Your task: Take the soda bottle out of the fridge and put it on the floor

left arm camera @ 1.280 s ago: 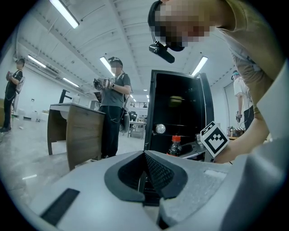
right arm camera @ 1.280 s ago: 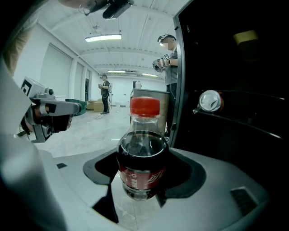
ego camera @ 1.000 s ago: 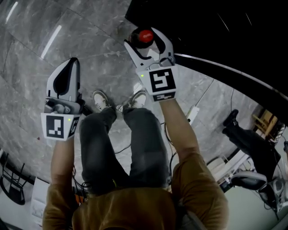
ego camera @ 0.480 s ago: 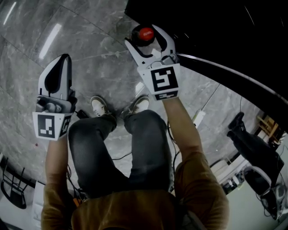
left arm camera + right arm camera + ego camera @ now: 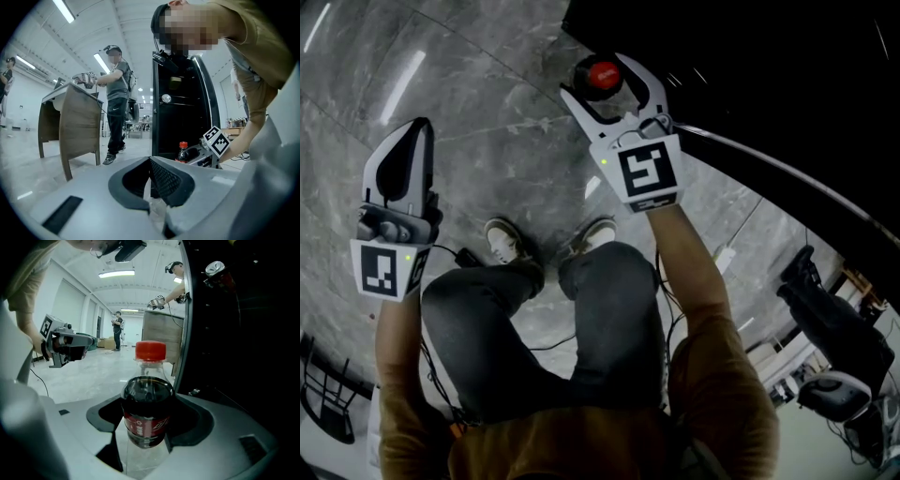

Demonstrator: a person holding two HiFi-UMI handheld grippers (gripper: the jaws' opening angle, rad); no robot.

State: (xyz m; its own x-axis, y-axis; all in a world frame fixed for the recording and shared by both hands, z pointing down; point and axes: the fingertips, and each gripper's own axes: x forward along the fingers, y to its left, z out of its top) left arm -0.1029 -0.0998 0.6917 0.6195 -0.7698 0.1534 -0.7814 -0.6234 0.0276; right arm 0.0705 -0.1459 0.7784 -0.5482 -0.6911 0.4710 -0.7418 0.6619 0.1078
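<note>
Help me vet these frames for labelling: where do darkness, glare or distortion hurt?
Head view: fridge interior near black, bright streaks glaring off the floor. Right gripper view: soda bottle sharp, surroundings bent by fisheye. Left gripper view: evenly lit, edges curved likewise.

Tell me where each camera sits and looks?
Head view: on the person's head, facing down at the floor; shows legs, left tool, right tool.
Left gripper view: on the left tool, facing along its shut jaws toward the fridge; shows the person's chest and right arm.
Right gripper view: on the right tool, facing along jaws clamped on the bottle; shows the left arm.
Shared: both gripper views see the fridge, and each sees the other tool.
</note>
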